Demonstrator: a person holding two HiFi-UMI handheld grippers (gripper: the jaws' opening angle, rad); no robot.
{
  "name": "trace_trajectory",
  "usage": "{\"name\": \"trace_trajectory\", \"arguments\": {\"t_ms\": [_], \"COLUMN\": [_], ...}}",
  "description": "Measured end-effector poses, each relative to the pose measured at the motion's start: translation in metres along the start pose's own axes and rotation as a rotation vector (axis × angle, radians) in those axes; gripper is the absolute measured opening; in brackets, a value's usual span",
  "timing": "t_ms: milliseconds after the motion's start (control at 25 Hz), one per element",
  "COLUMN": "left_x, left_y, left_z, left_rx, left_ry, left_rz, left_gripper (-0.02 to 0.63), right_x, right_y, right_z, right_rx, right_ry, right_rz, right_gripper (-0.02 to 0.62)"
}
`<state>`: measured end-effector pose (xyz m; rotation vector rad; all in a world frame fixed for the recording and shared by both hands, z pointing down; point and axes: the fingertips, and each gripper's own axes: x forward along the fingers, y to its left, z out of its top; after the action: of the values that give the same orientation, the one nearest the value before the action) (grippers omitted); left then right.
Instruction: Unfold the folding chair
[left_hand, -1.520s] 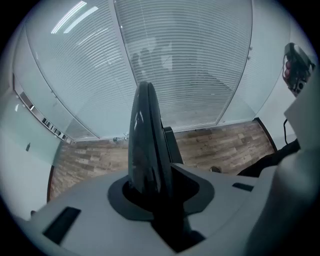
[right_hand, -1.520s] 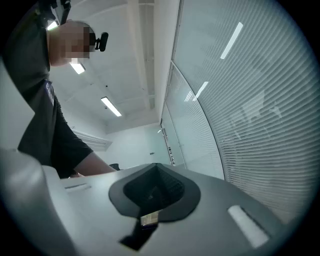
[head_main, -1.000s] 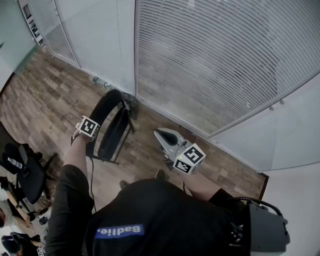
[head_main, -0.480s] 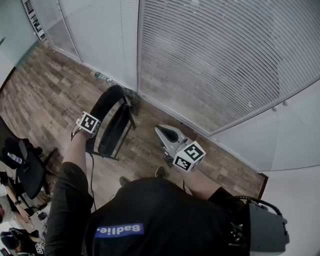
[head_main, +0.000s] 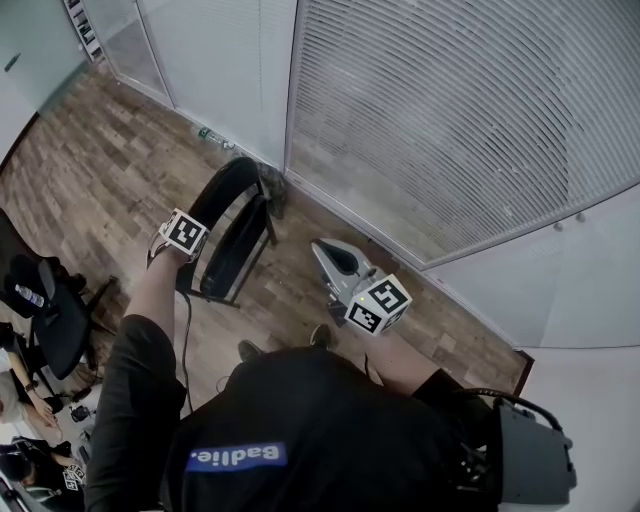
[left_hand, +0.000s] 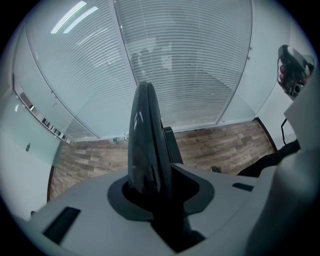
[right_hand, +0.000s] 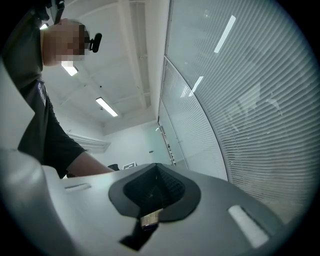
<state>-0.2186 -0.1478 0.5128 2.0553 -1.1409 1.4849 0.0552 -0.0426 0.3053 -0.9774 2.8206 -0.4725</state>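
Observation:
The black folding chair (head_main: 238, 232) stands folded on the wood floor, close to the glass wall. My left gripper (head_main: 196, 252) points steeply down and is shut on the curved top rim of the backrest. In the left gripper view the glossy black backrest edge (left_hand: 144, 135) rises straight out from between the jaws of the left gripper (left_hand: 150, 186). My right gripper (head_main: 324, 252) hovers level to the right of the chair, apart from it. Its jaws are shut with nothing in them. The right gripper (right_hand: 156, 189) faces the wall of blinds.
A glass wall with white blinds (head_main: 440, 120) runs behind the chair. A bottle (head_main: 210, 135) lies at its foot. A black office chair (head_main: 55, 330) and seated people are at the lower left. The person's shoes (head_main: 250, 350) stand just behind the folded chair.
The head view has drifted a little. Both grippers and the chair keep their places, and the left grip on the backrest is unchanged.

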Motion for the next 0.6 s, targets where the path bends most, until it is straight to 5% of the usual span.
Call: {"name": "trace_trajectory", "arguments": {"t_ms": [600], "left_x": [0.000], "left_y": [0.005], "left_z": [0.005], "left_rx": [0.017], "left_ry": [-0.021], "left_rz": [0.033], "left_gripper": [0.084], "right_x": [0.023], "right_y": [0.006], "right_z": [-0.018], "right_rx": [0.013], "right_ry": [0.041], "right_rz": [0.043], "right_gripper": [0.005]}}
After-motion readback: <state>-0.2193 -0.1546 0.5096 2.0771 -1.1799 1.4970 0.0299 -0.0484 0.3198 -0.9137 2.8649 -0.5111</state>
